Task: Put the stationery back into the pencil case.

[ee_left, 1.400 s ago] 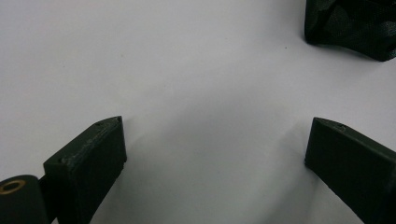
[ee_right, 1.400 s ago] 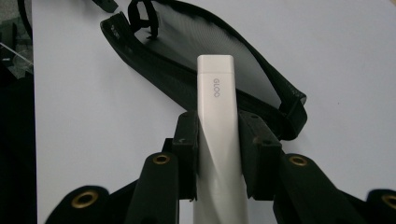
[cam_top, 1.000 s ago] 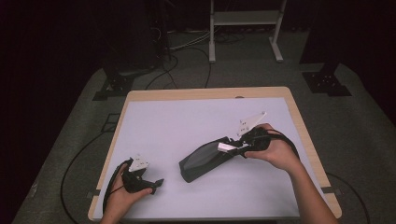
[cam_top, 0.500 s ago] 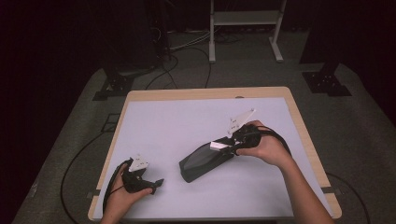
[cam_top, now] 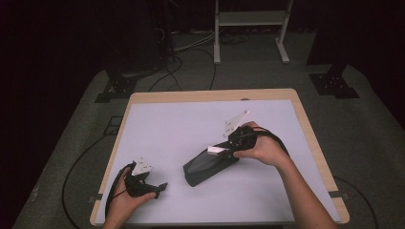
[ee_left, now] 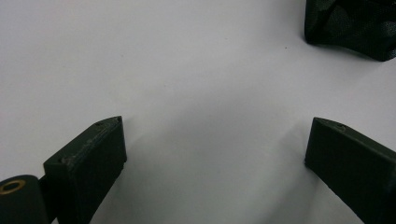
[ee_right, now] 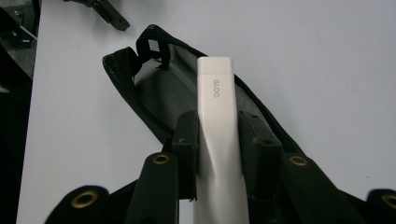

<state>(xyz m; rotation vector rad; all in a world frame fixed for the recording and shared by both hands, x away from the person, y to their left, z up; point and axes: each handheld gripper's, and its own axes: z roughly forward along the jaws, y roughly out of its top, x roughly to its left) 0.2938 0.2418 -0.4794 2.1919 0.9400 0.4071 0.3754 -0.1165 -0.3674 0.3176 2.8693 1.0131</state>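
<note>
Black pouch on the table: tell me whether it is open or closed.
Open. In the right gripper view the black pouch gapes, its grey lining exposed, and the white stick held by the right hand-held gripper points into the opening.

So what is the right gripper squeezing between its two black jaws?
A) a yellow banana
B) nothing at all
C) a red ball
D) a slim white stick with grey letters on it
D: in the right gripper view, the right gripper has both jaws pressed against a slim white stick with grey letters, held over the open black fabric pouch lying on the white table.
</note>
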